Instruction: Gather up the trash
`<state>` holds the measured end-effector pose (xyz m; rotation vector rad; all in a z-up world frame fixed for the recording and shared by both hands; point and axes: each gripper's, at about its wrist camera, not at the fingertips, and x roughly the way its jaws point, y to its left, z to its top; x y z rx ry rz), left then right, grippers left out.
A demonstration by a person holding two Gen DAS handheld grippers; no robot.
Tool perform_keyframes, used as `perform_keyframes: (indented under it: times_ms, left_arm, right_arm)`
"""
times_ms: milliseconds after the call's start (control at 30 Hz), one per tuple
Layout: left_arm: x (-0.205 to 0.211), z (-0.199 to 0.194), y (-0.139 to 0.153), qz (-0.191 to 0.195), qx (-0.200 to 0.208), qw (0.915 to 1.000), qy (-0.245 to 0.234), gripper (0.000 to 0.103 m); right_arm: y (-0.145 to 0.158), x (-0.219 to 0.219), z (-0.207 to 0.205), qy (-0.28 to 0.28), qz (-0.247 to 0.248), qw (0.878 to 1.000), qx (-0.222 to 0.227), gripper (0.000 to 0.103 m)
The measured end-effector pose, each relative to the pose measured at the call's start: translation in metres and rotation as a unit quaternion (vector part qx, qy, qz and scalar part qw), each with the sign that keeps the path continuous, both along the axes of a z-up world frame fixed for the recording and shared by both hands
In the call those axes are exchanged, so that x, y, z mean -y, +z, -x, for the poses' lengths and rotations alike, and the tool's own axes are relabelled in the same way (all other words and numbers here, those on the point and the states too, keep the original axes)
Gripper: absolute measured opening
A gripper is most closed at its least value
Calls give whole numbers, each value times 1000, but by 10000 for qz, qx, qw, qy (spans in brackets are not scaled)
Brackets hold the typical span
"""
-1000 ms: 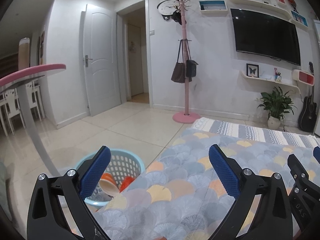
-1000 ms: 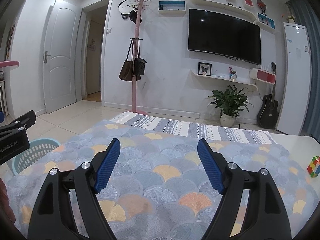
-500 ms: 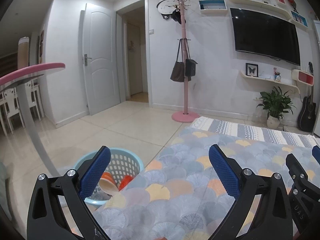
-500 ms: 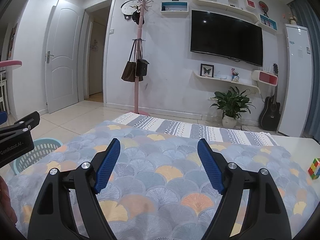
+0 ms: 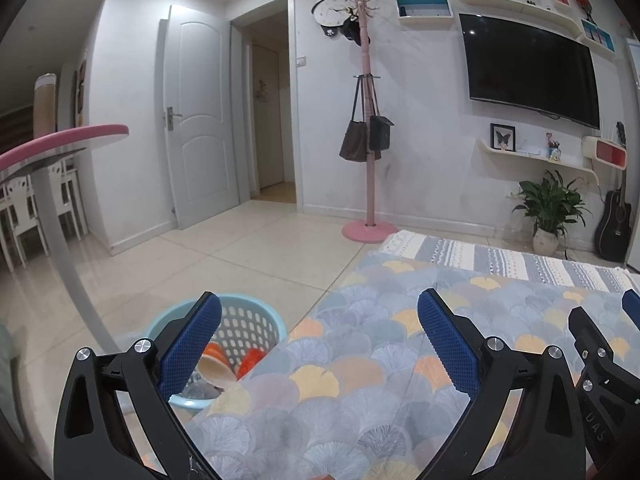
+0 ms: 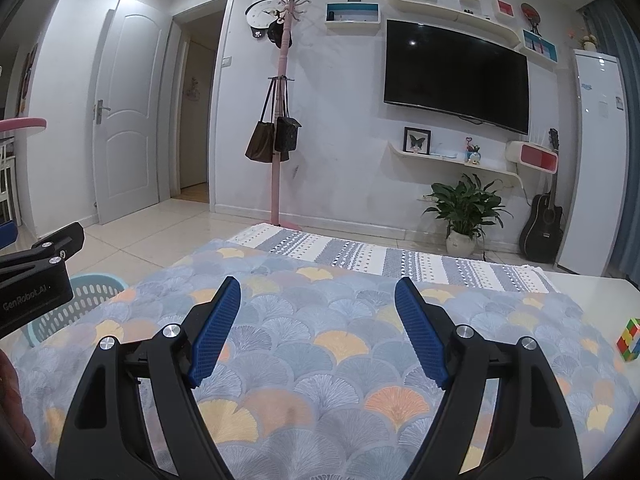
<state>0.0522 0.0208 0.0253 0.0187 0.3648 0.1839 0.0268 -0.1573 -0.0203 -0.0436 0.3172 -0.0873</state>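
Trash sits in the light-blue basket (image 5: 256, 322) on the floor, off the table's left edge, low and just behind the left gripper (image 5: 320, 340)'s left finger (image 5: 188, 346) in its own view. Inside: two orange-and-cream cups (image 5: 212, 368) tipped over, plus something clear underneath, can't tell what. Basket well left of the right gripper (image 6: 318, 320); in that view only its rim (image 6: 86, 282) shows past the left tool's body.

Both grippers held low over the fan-pattern tablecloth (image 6: 340, 360), pointing level toward the TV wall, side by side. Both spread wide, nothing between the blue pads on either.

Counts: 2 grippers, 1 basket, 2 cups, 1 Rubik's cube (image 6: 629, 339) on the table's right edge
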Motion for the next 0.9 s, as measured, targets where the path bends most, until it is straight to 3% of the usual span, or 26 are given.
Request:
perform_keyframes:
  times_ms: [900]
  left_arm:
    - [-4,-1,-2,25,-11,10000,-83,96]
  right_arm:
    - [-1,4,0,48,-9,10000,32,75]
